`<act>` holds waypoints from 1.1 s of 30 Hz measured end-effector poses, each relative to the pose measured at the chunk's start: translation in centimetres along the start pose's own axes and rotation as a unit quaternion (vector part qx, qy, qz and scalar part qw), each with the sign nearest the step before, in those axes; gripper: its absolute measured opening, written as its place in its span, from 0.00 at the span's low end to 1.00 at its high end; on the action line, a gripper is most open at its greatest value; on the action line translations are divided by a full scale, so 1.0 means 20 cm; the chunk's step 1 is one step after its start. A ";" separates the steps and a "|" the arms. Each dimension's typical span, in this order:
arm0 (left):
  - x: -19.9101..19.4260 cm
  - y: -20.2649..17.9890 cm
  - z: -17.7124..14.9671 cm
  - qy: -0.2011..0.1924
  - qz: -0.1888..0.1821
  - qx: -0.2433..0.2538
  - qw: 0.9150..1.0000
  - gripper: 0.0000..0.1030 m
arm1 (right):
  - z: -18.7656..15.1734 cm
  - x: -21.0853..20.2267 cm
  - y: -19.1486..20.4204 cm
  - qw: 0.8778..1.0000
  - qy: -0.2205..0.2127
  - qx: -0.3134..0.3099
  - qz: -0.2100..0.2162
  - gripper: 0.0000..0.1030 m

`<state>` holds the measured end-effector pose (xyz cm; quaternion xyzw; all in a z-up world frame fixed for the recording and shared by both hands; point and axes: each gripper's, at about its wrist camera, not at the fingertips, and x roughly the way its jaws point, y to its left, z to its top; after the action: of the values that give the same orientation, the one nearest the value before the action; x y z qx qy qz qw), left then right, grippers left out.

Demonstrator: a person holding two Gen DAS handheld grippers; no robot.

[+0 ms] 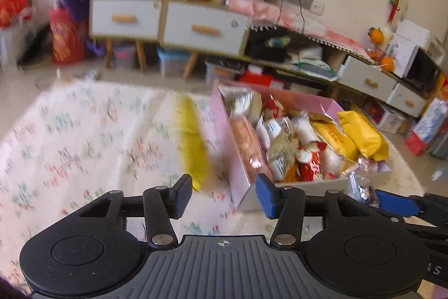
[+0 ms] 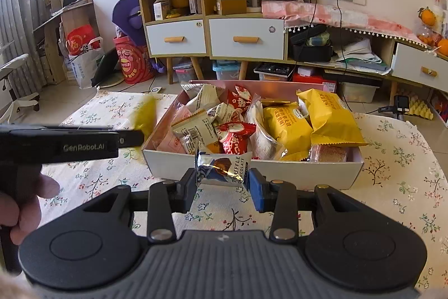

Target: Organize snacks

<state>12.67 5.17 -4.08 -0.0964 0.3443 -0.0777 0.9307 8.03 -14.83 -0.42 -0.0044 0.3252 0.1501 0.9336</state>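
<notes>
The right hand-held gripper pinches a chocolate packet, long axis crosswise, just before the snack box. The left hand-held gripper gapes empty; a yellow packet lies ahead, left of the box.

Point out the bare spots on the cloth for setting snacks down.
Free: floral tablecloth left of the snack box, past the blurred yellow packet; also the cloth right of the box. Crowded: the box itself, heaped full.
</notes>
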 end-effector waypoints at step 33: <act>0.33 0.28 0.08 0.061 0.044 0.197 0.978 0.93 | 0.03 0.18 0.29 0.994 0.075 -0.061 0.058 0.35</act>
<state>19.07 9.47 -8.27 0.1088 0.3826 -0.1083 0.9111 9.43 -8.26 -1.69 -0.0537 0.3843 0.2232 0.8942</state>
